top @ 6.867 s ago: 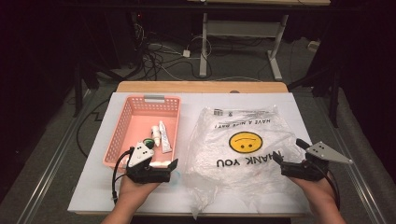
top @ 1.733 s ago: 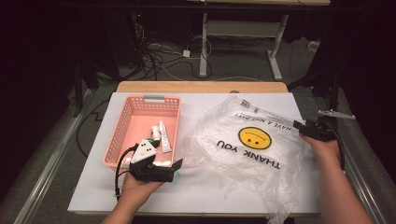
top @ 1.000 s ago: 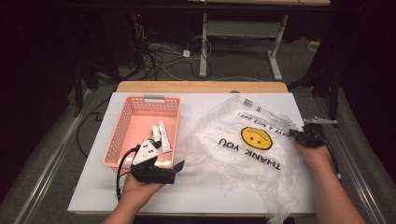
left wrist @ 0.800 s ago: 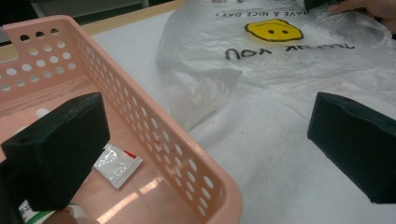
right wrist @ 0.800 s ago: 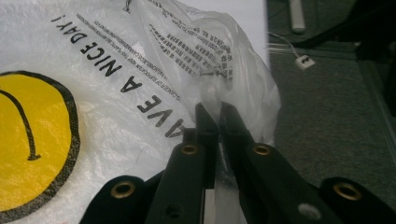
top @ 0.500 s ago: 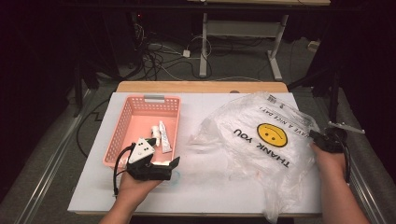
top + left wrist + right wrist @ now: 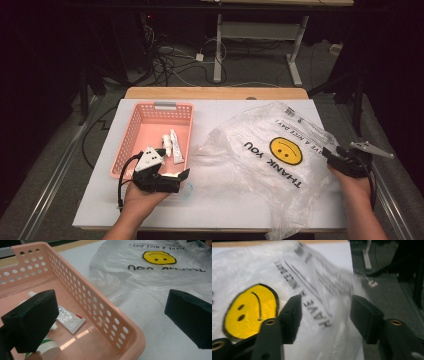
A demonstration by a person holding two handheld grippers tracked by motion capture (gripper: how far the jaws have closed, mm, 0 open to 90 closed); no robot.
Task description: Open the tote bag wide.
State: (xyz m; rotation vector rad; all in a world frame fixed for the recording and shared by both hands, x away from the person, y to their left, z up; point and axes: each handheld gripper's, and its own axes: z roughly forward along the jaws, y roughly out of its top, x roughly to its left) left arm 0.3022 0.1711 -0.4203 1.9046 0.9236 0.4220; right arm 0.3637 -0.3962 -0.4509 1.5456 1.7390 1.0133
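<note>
A clear plastic bag (image 7: 270, 155) printed with a yellow smiley and "THANK YOU" lies crumpled on the right half of the white table (image 7: 225, 210). My right gripper (image 7: 331, 156) is at the bag's right edge. Its jaws have just been opening and now stand apart, with blurred bag film (image 7: 249, 277) between them and no pad pressing on it (image 7: 325, 315). My left gripper (image 7: 172, 177) is wide open and holds nothing, at the near right corner of a pink perforated basket (image 7: 165, 106). In the basket (image 7: 100, 312) lie a small tube (image 7: 70, 320) and a white-capped bottle (image 7: 48, 350).
The table's right edge runs just beyond my right hand, with dark floor below it. The bag's lower corner hangs over the front edge (image 7: 280, 232). A wooden strip (image 7: 215, 93) borders the back of the table, and cables and desk legs lie behind it.
My right hand has pulled the bag to the right across the table, and its jaws have gone from shut on the bag's edge to apart. The left hand has barely moved.
</note>
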